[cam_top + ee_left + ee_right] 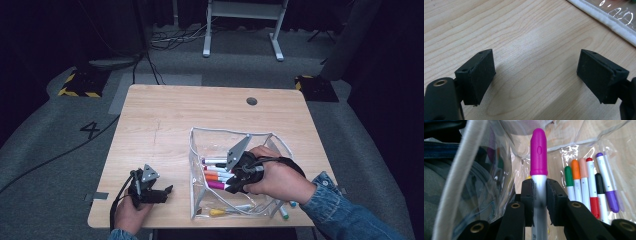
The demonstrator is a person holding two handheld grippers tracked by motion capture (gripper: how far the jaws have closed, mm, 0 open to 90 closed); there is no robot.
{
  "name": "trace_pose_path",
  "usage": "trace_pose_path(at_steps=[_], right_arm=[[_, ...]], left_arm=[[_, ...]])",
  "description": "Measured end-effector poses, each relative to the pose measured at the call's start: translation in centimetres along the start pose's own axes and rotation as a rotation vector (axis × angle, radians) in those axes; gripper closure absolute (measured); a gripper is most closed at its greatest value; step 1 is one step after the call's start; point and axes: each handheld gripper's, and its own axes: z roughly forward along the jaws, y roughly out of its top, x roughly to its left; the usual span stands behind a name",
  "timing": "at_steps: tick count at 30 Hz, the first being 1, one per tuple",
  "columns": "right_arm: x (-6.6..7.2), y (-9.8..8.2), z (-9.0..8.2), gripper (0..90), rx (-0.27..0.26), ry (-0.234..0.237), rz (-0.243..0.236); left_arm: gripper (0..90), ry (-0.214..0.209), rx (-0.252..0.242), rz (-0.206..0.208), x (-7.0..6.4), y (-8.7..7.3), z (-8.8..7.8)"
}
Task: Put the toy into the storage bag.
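Note:
A clear plastic pouch (200,200) with a white zip edge lies open on the wooden table (165,115). Inside it lie several markers (215,172) side by side, shown in the right gripper view as green, orange, peach, red, black and purple markers (589,185). My right gripper (231,186) reaches into the pouch, shut on a magenta-capped marker (539,157) whose grey barrel sits between the pads. A yellow-ended marker (220,212) lies at the pouch's near side. My left gripper (162,192) rests open on bare wood left of the pouch, its gap (536,75) holding nothing.
Two more markers (285,210) lie on the table beside the pouch's near right corner. A round cable hole (252,101) sits at the table's far right. Cables and a white desk frame (240,30) stand on the floor beyond.

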Motion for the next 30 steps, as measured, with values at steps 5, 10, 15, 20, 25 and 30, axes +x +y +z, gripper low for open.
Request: trace_pose_path(at_steps=[5,10,15,20,25,30], right_arm=[[-0.2,0.1,1.4,77.1,0.048,0.016,0.004],[-0.4,0.0,2.3,77.1,0.073,0.025,0.002],[-0.6,-0.5,3.3,77.1,0.101,0.045,0.013],[-0.8,-0.8,4.5,77.1,0.137,0.063,0.006],[-1.0,-0.9,5.5,77.1,0.187,0.079,0.002],[-1.0,-0.9,6.3,77.1,0.221,0.094,-0.021]], left_arm=[[15.1,-0.001,0.000,0.000,0.0,0.0,0.0],[15.1,-0.001,0.000,-0.001,0.0,0.0,0.0],[15.1,0.000,-0.002,-0.003,0.0,0.0,0.0],[15.1,-0.001,0.000,-0.001,0.0,0.0,0.0],[15.1,-0.001,0.000,-0.001,0.0,0.0,0.0],[15.1,0.000,0.000,0.000,0.0,0.0,0.0]])
